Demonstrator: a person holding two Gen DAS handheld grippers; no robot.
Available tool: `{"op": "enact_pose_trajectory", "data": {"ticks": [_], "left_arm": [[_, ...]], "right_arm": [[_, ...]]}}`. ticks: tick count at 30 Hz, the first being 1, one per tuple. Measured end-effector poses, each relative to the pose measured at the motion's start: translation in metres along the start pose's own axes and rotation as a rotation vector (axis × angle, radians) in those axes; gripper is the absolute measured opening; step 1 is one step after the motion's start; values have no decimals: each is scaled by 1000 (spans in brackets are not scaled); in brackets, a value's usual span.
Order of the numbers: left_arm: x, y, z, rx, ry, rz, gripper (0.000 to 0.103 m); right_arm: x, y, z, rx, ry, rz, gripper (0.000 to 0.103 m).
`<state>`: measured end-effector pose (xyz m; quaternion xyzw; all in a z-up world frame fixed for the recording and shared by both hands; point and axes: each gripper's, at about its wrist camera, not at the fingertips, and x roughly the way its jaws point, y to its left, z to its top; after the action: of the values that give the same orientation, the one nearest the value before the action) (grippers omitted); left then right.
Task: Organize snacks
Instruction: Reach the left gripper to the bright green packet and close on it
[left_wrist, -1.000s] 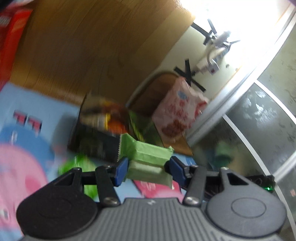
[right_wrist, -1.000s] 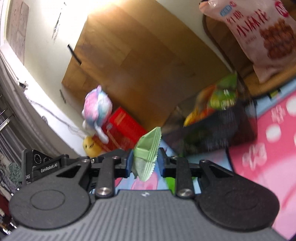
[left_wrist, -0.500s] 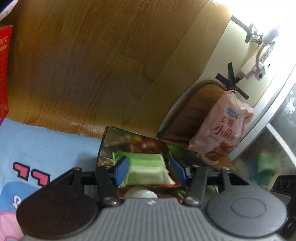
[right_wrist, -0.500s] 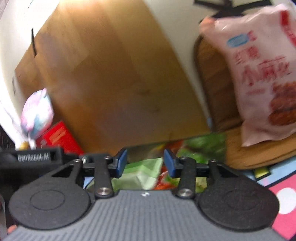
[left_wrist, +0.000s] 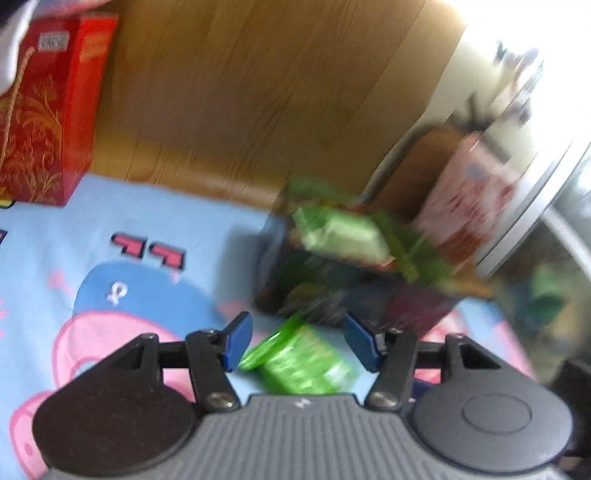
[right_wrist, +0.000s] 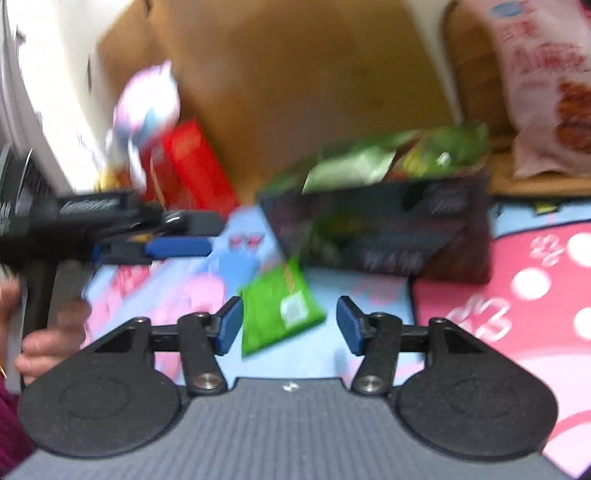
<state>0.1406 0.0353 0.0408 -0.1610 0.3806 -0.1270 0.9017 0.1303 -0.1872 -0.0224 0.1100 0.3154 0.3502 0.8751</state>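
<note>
a: left wrist view first. the left gripper (left_wrist: 297, 341) has its blue fingers (left_wrist: 236, 339) spread wide with nothing between them; a bright green packet (left_wrist: 303, 363) lies flat on the mat (left_wrist: 110, 229) just below the gap.

b: right wrist view agrees. the right gripper (right_wrist: 289, 325) is also wide apart and empty, above that same packet (right_wrist: 277, 310). likely both are lined up on it because it is the one snack left outside.

a: beyond it stands the dark box (left_wrist: 354, 291), touching the mat, with pale green packets (left_wrist: 343, 234) heaped in its open top. that is where snacks are gathered.

b: further out, a pink bag (right_wrist: 543, 85) leans well behind the box, and a red box (left_wrist: 48, 110) stands far left. too blurred to read labels.
</note>
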Motion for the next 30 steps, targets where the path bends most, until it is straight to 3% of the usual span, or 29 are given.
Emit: {"op": "enact_pose_trajectory", "data": {"ticks": [2,6,7,9,14,21,30], "left_arm": [[20,3,1,6,48,44,56],[46,0,0,27,122,32,55],[46,-6,-4,57,110,48,51],[43,-11,-10,83,116,37,48],[17,-12,-40,78,132,4,44],[-37,-34,-106,129,134,-65,44],[-97,-56,-180,187,146,-116,43]], "right_arm": [[13,13,-2,-53,38,-21,77],[34,27,1,-130,72,-68,76],[38,32,1,-161,73,-87,74],[40,40,-2,-237,79,-141,58],[12,39,-19,-274,84,-127,39],[-48,55,-72,-338,65,-109,39],[-106,82,-130,-324,44,-79,39]]}}
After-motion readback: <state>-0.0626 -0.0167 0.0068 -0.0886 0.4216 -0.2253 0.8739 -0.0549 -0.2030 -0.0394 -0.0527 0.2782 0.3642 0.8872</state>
